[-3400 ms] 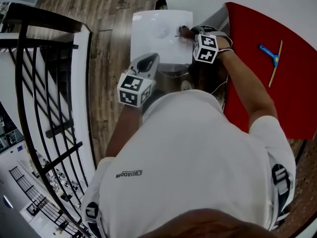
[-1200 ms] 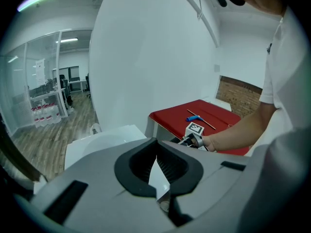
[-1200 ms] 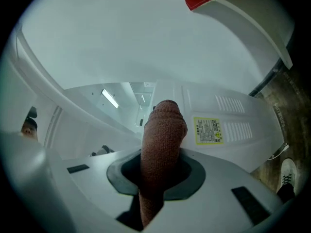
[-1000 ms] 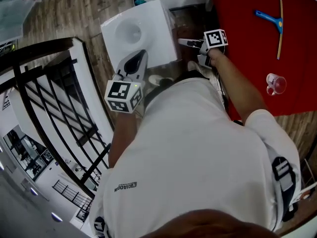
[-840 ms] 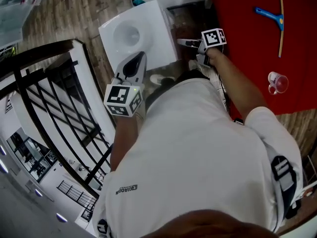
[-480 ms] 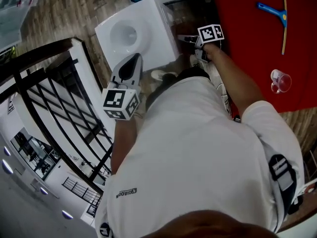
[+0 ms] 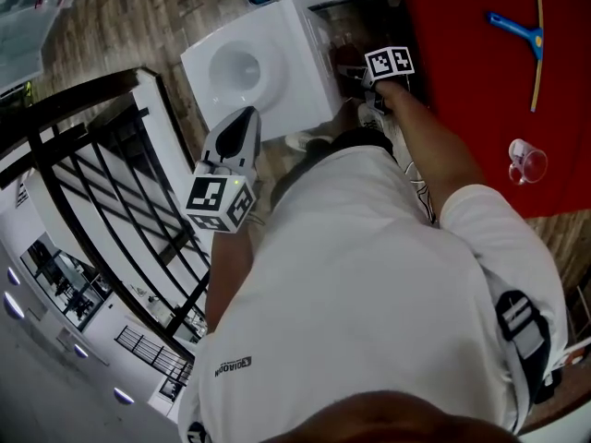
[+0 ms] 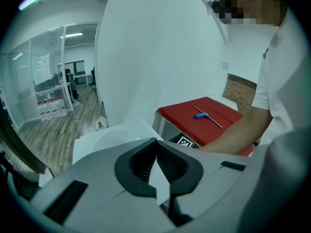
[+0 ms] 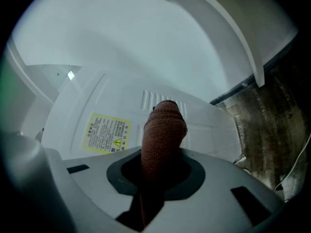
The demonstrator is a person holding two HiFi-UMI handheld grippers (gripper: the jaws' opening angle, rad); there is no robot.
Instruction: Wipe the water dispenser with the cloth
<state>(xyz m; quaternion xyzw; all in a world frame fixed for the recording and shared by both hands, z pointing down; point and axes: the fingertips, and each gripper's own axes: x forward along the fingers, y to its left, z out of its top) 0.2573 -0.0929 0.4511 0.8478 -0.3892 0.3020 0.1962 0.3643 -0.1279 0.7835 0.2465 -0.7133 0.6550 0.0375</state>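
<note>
The white water dispenser (image 7: 277, 72) stands on the wooden floor, seen from above. My right gripper (image 7: 346, 69) reaches down its right side, between it and the red table, and is shut on a brown cloth (image 9: 164, 125). In the right gripper view the cloth's tip rests against a white panel of the dispenser (image 9: 97, 101), beside vent slots and a yellow warning label (image 9: 107, 132). My left gripper (image 7: 246, 118) hovers at the dispenser's near edge, shut with nothing in it. In the left gripper view its jaws (image 8: 156, 142) meet over the dispenser top (image 8: 97, 140).
A red table (image 7: 462, 81) at the right carries a blue squeegee (image 7: 519, 33) and a small glass cup (image 7: 528, 161). A black railing (image 7: 111, 210) runs along the left. Cables (image 9: 291, 174) lie on the floor by the dispenser. The person's body fills the lower head view.
The right gripper has gone from the dispenser's top down to its side with the cloth. In the last second the left gripper has drifted slightly back from the dispenser.
</note>
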